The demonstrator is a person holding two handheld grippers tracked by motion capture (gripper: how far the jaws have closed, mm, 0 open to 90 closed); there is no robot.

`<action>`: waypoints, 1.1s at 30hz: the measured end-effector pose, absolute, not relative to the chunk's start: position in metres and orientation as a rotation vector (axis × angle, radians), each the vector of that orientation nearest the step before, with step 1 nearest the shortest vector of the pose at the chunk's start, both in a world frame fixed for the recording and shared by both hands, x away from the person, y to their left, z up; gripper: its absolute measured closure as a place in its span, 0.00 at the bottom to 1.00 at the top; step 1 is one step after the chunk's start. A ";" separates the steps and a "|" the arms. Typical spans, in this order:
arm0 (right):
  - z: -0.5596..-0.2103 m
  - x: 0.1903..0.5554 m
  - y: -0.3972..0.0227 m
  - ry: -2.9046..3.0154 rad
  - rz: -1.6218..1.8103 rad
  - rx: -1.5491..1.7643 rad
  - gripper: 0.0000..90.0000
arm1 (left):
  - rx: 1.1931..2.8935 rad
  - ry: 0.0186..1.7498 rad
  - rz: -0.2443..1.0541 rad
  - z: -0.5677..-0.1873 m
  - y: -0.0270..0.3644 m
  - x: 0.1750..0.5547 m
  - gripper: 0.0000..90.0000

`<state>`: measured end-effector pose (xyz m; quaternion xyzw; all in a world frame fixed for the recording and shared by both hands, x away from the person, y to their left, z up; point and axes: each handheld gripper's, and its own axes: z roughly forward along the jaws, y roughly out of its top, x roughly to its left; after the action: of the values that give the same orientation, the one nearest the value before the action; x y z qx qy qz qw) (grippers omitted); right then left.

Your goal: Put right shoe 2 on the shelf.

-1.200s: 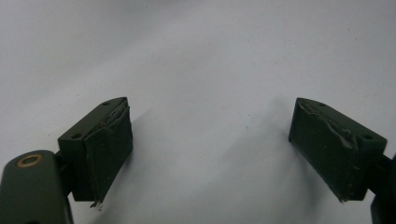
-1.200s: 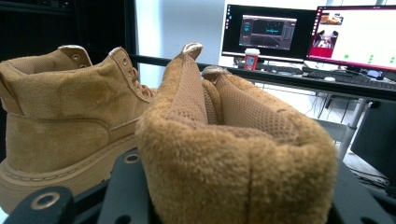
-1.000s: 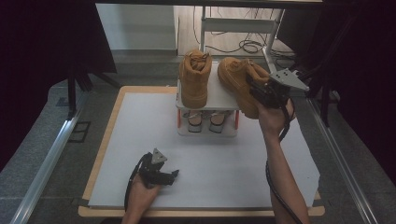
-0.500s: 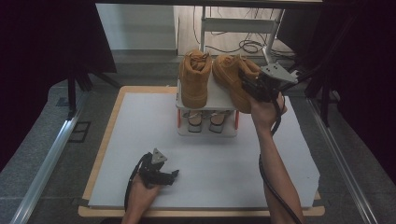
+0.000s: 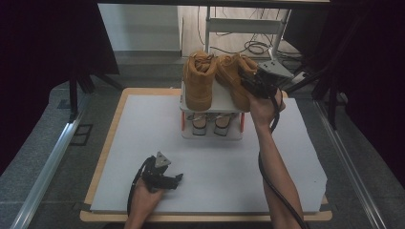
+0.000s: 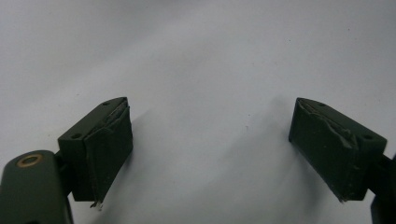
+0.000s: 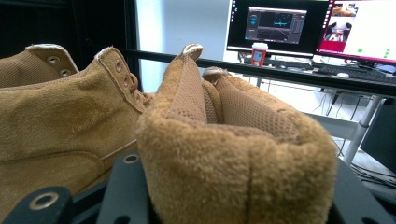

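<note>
Two tan suede boots are on top of a small white shoe rack (image 5: 222, 102) at the back of the table. The left boot (image 5: 198, 86) stands upright. The right boot (image 5: 230, 75) sits at an angle over the rack's right side, close beside the left one. My right gripper (image 5: 251, 85) is shut on its padded heel collar (image 7: 233, 158), whose sides the jaws (image 7: 238, 200) press. The left boot (image 7: 60, 121) is to the left in the right gripper view. My left gripper (image 5: 177, 179) rests open on the white mat (image 6: 210, 70), jaws (image 6: 210, 144) wide apart with nothing between them.
A pair of sandals (image 5: 210, 121) sits on the rack's lower shelf. The white mat (image 5: 143, 138) covers a wood-edged board. A metal frame with cables (image 5: 248, 28) stands behind the table. Monitors (image 7: 299, 25) are in the background of the right gripper view.
My right gripper has carried the right boot leftward over the rack top, closer to the left boot. The left gripper has stayed in place.
</note>
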<state>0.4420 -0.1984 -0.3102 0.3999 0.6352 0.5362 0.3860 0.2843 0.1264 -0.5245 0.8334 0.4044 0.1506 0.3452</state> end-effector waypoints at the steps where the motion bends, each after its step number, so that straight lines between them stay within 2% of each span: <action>1: -0.311 0.443 -0.198 1.616 1.369 1.019 0.59 | 2.164 1.050 0.391 -0.524 0.126 0.284 0.15; 13: -0.314 0.449 -0.191 1.609 1.362 1.009 0.55 | 2.170 1.046 0.391 -0.524 0.127 0.284 0.15; 24: -0.320 0.447 -0.189 1.638 1.319 0.983 0.28 | 2.171 1.045 0.393 -0.524 0.127 0.284 0.15; 30: -0.319 0.449 -0.188 1.641 1.313 1.002 0.18 | 2.172 1.044 0.393 -0.524 0.127 0.284 0.15; 33: -0.320 0.449 -0.187 1.637 1.306 1.011 0.16 | 2.172 1.044 0.393 -0.524 0.127 0.284 0.15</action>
<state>0.4491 -0.1869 -0.3196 0.3992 0.6461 0.5156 0.3967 0.2844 0.1266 -0.5243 0.8356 0.4016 0.1513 0.3430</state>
